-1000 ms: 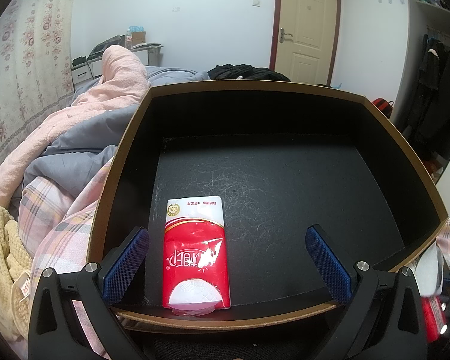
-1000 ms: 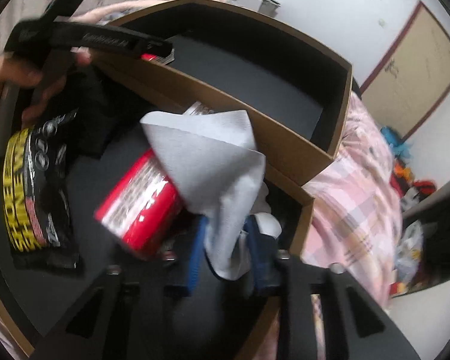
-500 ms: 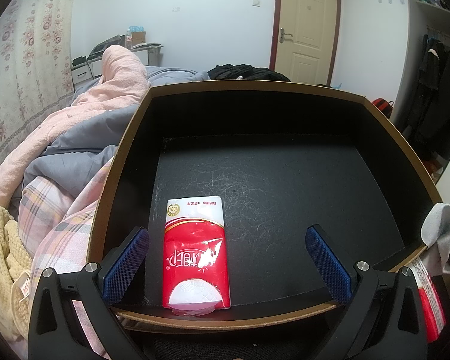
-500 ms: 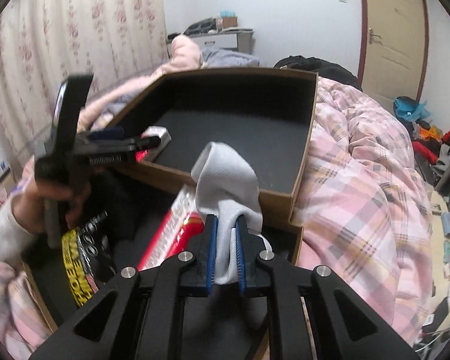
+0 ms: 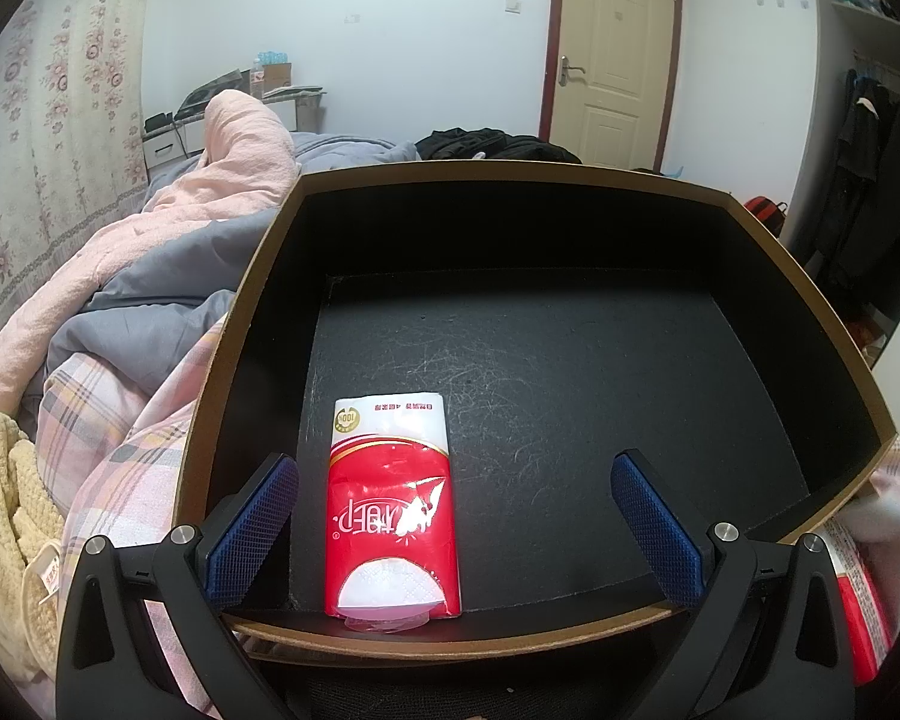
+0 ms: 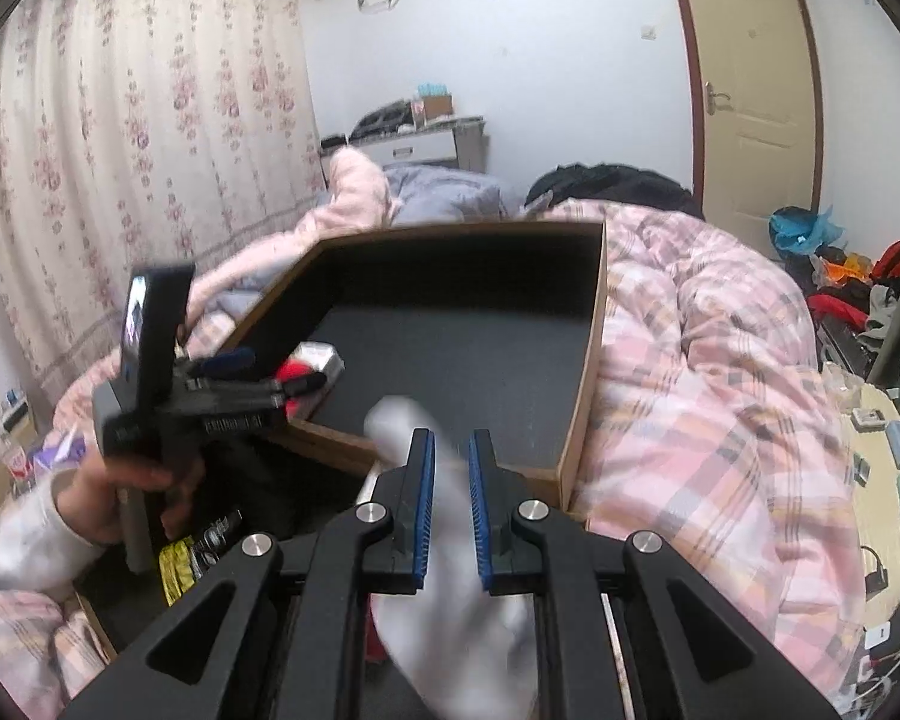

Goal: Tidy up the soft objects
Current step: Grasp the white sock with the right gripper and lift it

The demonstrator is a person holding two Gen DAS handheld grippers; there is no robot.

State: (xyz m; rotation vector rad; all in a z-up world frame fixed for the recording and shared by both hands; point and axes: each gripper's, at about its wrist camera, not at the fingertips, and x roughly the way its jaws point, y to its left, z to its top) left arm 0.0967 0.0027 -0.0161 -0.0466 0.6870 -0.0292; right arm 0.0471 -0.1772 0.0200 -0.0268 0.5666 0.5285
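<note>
A black-lined cardboard box (image 5: 570, 192) lies on the bed. A red and white tissue pack (image 5: 393, 510) lies inside at its near left. My left gripper (image 5: 453, 516) is open and empty at the box's near wall, its fingers on either side of the pack. In the right wrist view my right gripper (image 6: 450, 450) is shut on a white sock (image 6: 450, 600), held above the near right corner of the same box (image 6: 594, 324). The left gripper (image 6: 234, 390) and the hand holding it show at the left there.
A second box (image 6: 96, 624) nearer me holds a yellow and black packet (image 6: 180, 558) and another red pack (image 5: 858, 600). Pink plaid bedding (image 6: 720, 390) surrounds the boxes. A cream knit item (image 5: 6, 510) lies at the far left. Clutter covers the floor at the right (image 6: 870, 420).
My right gripper has lifted the white sock out of the near box and moved it toward the far box. The left gripper and the tissue pack have not moved.
</note>
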